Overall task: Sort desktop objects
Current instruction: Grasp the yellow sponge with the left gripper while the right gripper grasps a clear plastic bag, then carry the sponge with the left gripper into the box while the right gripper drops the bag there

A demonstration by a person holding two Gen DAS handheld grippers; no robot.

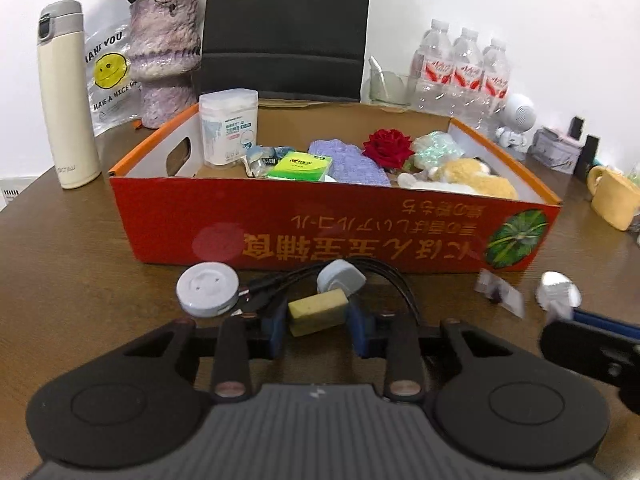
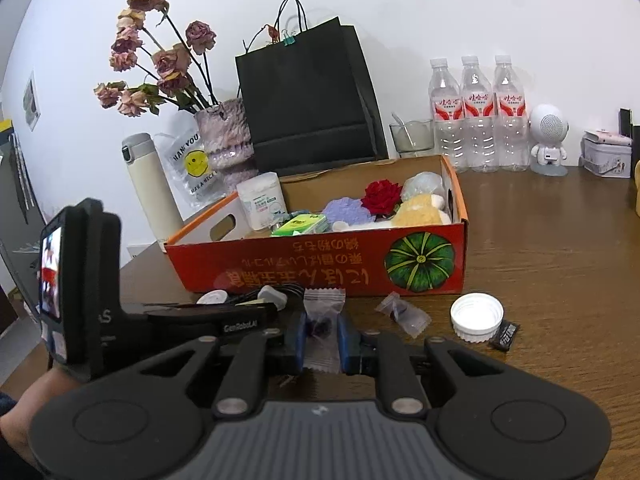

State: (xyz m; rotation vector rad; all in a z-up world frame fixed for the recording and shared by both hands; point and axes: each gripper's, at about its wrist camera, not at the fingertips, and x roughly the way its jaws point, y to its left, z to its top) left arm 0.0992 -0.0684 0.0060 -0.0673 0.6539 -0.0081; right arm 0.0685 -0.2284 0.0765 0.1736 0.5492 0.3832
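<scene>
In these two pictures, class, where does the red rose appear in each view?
Left wrist view: red rose right of centre, inside the orange box.
Right wrist view: red rose right of centre, inside the box.
Shared landmark: pumpkin picture on the box front.

In the left wrist view the black paper bag (image 1: 287,28) is cut off by the top edge, its handles unseen, and the red box (image 1: 328,232) hides its base. The clear wrapper (image 1: 500,291) and white cap (image 1: 559,290) at the right are smeared by blur. The yellow mug (image 1: 614,199) runs into the right edge. In the right wrist view the near box wall hides the lower parts of the plush toy (image 2: 420,210) and purple cloth (image 2: 344,211); print on the small black packet (image 2: 505,335) is too small to read
</scene>
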